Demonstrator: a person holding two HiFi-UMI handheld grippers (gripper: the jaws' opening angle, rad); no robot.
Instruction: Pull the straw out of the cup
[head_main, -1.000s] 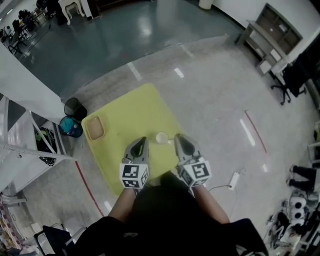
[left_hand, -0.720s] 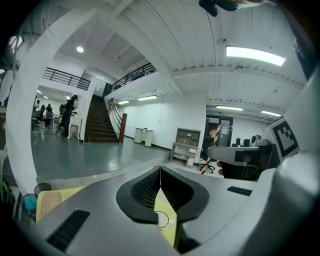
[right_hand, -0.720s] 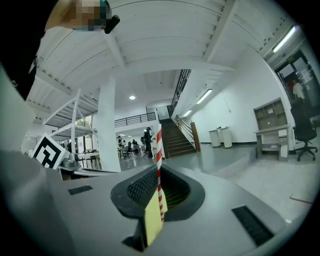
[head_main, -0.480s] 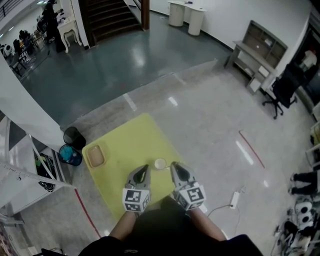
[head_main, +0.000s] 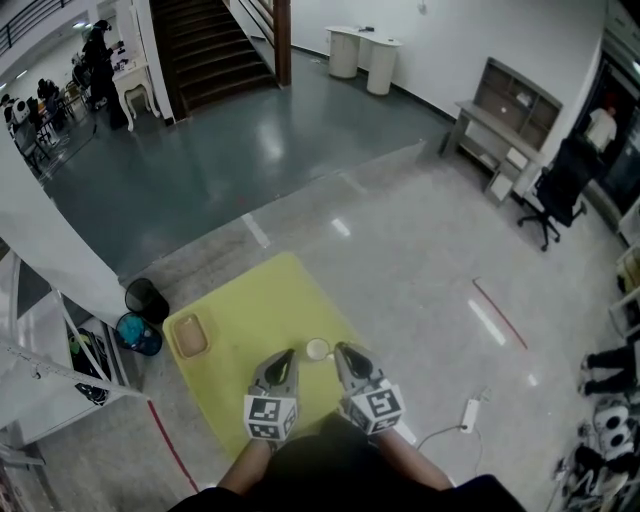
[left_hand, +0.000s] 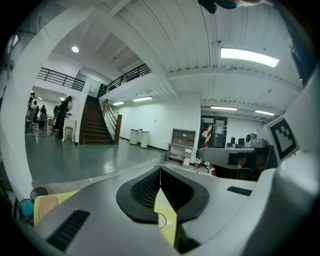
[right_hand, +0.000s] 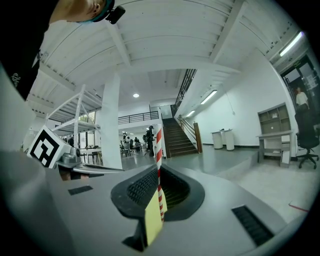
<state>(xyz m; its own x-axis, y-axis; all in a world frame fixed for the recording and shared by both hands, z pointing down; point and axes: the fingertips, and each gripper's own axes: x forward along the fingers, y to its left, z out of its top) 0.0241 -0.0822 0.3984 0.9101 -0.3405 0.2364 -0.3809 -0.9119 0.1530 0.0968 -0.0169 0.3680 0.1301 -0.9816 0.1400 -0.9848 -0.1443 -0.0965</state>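
Right tool pinches the striped straw upright at frame centre; left tool is closed, empty (cup sits between them, lower centre, on yellow tabletop).

The left forearm and right forearm reach in from 6 o'clock in the head view. The left tongs point toward 12, jaws together and empty. The right tongs angle toward 11, jaws clamped on the straw.
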